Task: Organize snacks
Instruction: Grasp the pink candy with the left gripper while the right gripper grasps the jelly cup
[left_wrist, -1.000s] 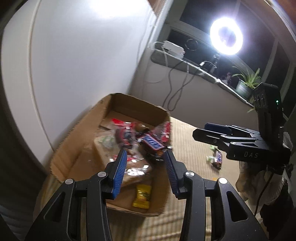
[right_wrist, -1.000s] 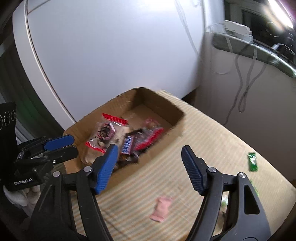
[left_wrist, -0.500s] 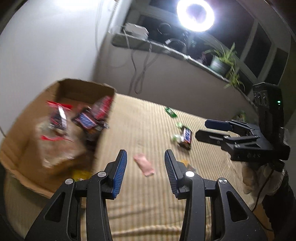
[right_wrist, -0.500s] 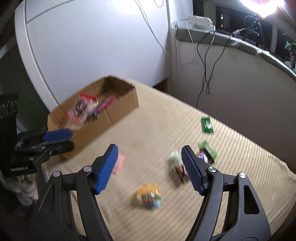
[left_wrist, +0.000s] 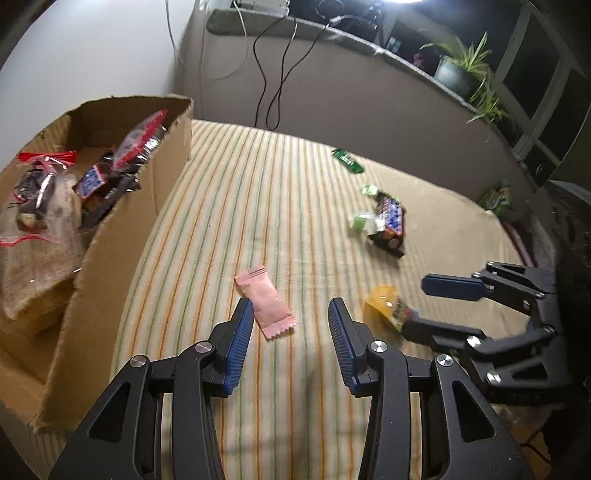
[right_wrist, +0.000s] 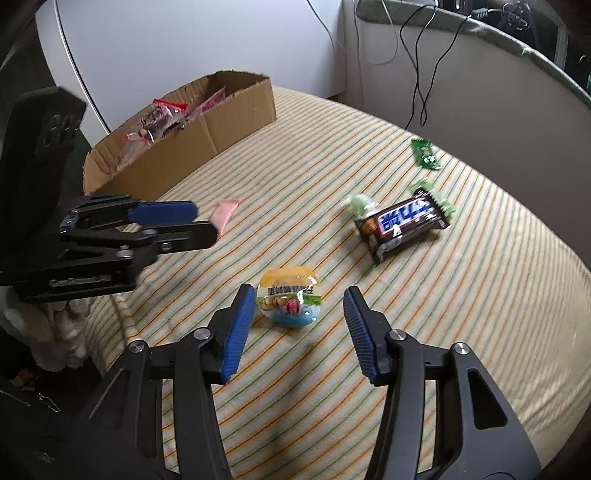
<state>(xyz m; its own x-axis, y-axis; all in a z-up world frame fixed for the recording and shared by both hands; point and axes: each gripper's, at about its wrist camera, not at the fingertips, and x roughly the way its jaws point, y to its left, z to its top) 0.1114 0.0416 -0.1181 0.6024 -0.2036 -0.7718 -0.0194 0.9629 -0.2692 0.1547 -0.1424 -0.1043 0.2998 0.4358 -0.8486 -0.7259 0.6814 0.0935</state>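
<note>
- A striped cloth in cream, orange and green covers the surface.
- Black cables hang down a grey wall from a ledge.
- Potted plants stand on the ledge by dark windows.
- A white panel stands behind.

My left gripper hangs with jaws apart above the pink wrapper; cardboard box at left, on the striped cloth.
</note>
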